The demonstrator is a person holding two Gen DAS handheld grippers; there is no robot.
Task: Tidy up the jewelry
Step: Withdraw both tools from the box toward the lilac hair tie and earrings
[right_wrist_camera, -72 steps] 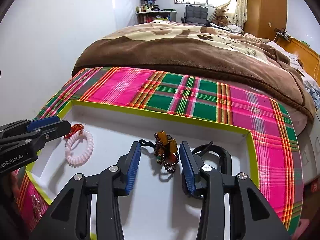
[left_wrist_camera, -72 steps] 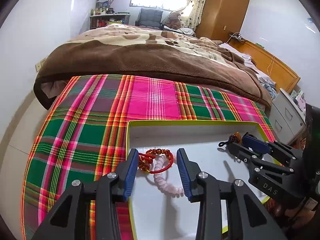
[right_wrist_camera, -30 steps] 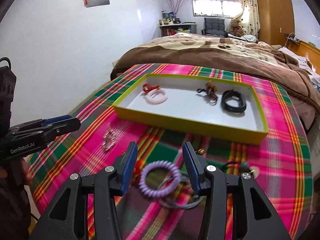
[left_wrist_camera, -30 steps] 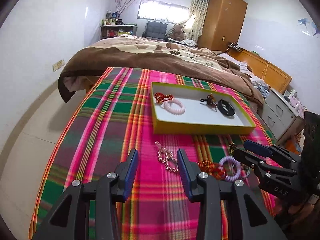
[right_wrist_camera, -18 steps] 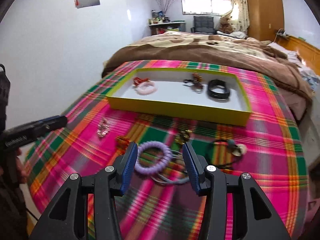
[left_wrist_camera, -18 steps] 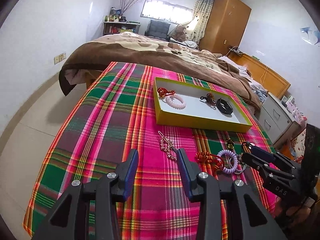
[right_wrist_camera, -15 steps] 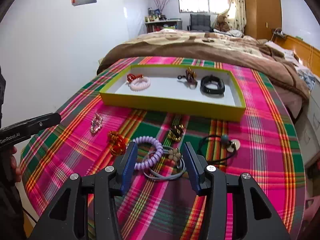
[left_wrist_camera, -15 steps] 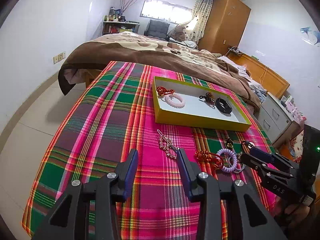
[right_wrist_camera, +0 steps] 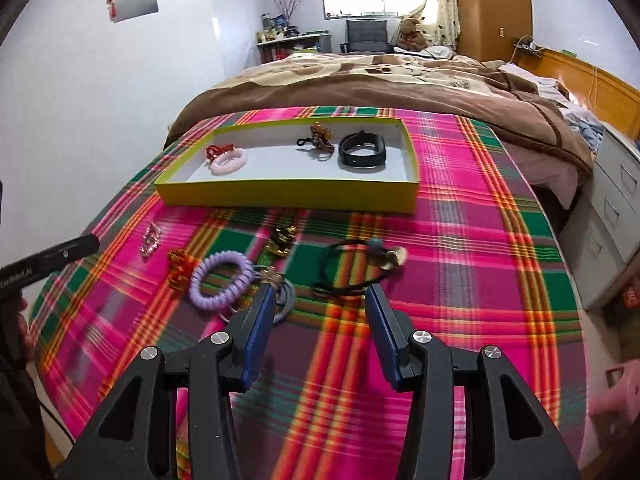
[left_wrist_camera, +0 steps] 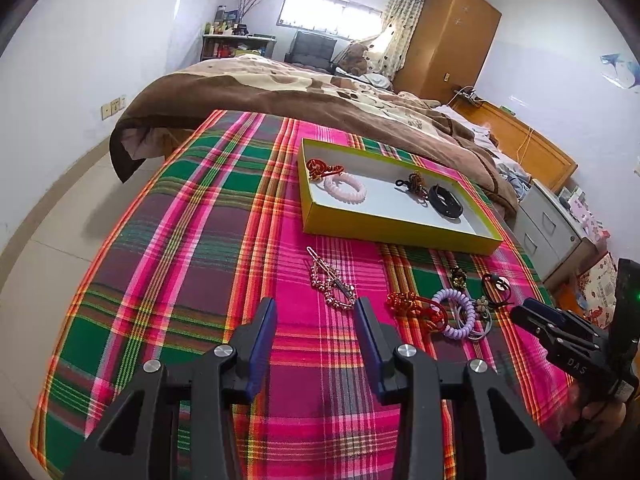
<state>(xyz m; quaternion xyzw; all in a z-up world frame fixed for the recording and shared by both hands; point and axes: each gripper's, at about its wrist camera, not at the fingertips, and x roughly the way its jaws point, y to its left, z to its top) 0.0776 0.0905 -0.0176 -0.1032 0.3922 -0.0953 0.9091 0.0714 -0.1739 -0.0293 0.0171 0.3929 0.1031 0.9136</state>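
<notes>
The yellow-green tray (left_wrist_camera: 400,232) on the plaid cloth (left_wrist_camera: 200,240) holds a red knotted bracelet (left_wrist_camera: 322,168), a pink coil bracelet (left_wrist_camera: 345,188), a beaded charm (left_wrist_camera: 414,181) and a black band (left_wrist_camera: 445,201). A purple coil hair tie (right_wrist_camera: 221,274) and other pieces lie loose on the cloth nearby. The left gripper (left_wrist_camera: 316,316) and right gripper (right_wrist_camera: 320,304) hover with jaws apart, holding nothing.

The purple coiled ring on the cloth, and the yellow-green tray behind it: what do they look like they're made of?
The purple coiled ring looks like glossy plastic: it is a smooth spiral, like a telephone cord, with faint shine. The tray seems to be cardboard with a matte finish: thin straight walls, sharp folded corners, yellow-green outside and plain white inside. Neither can be confirmed by sight alone.
</notes>
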